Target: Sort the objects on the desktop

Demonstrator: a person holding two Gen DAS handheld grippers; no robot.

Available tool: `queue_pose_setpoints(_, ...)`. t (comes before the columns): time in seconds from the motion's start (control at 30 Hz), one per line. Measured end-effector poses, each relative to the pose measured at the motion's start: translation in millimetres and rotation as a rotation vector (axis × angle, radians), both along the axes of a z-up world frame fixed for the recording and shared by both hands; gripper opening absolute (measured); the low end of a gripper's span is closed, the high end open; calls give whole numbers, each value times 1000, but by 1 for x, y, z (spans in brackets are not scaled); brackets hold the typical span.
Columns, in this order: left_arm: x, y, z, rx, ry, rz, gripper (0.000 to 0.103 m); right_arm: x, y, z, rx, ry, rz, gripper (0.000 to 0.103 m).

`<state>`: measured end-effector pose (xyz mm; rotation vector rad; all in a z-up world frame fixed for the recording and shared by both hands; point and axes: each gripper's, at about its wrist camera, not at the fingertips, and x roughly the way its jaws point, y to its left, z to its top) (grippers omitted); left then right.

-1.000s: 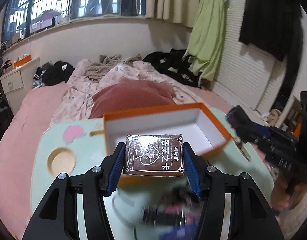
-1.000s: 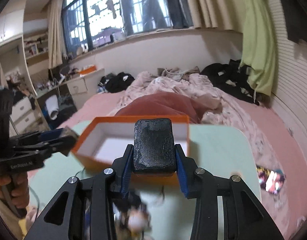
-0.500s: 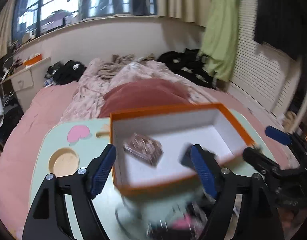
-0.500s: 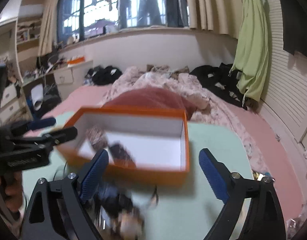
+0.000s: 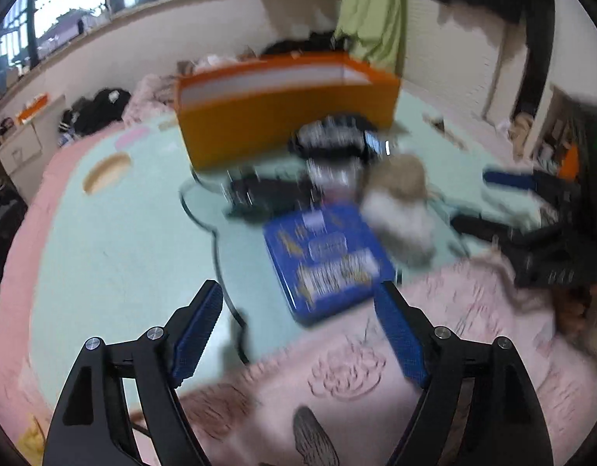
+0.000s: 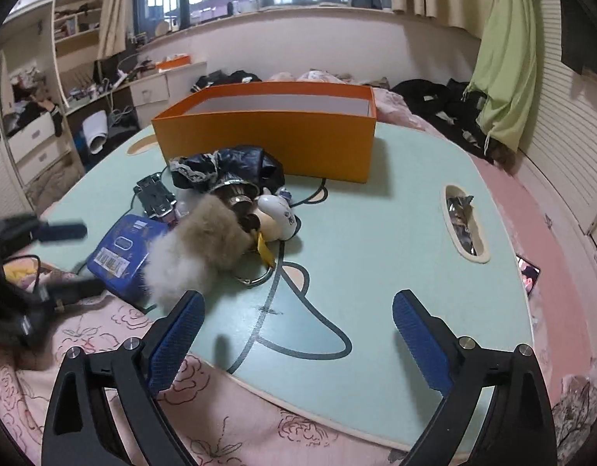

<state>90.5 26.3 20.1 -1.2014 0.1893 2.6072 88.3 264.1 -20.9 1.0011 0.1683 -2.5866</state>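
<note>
Your right gripper (image 6: 296, 326) is still spreading its jaws, empty, over the mint tabletop (image 6: 376, 240); your left gripper (image 5: 298, 324) stands wide, also empty. Only the right view sharply shows the fluffy keychain (image 6: 197, 248), blue tin (image 6: 121, 252) and orange box (image 6: 267, 132); the left view blurs them. Pink bedding (image 6: 531, 209) surrounds the table.

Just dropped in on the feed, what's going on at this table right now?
A person is sorting clutter on a mint-green table with a handheld gripper in each hand. Both the left gripper and the right gripper hold nothing, and the right gripper's jaws are opening. The orange box sits at the far side, its contents hidden from here. Unsorted in front of it: a blue tin, a fluffy beige-and-white pompom, dark lace-trimmed fabric and a small white figure.
</note>
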Motion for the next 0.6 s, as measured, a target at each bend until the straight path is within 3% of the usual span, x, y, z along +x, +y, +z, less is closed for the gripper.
queue_pose_setpoints(0.07, 0, -3, -3, 23, -14, 9, 81, -7, -1, -8, 2, -49, -11, 102)
queue_pose_setpoints(0.13, -2, -6, -3, 36, -24, 19, 84, -7, -4, -14, 46, -34, -35, 103)
queue_pose_setpoints(0.37, -8, -8, -9, 19, -53, 72, 101, -6, 1, -17, 47, -36, -32, 103)
queue_pose_setpoints(0.6, -9, -10, -10, 16, -58, 81, 102, -6, 1, -17, 47, -37, -33, 103)
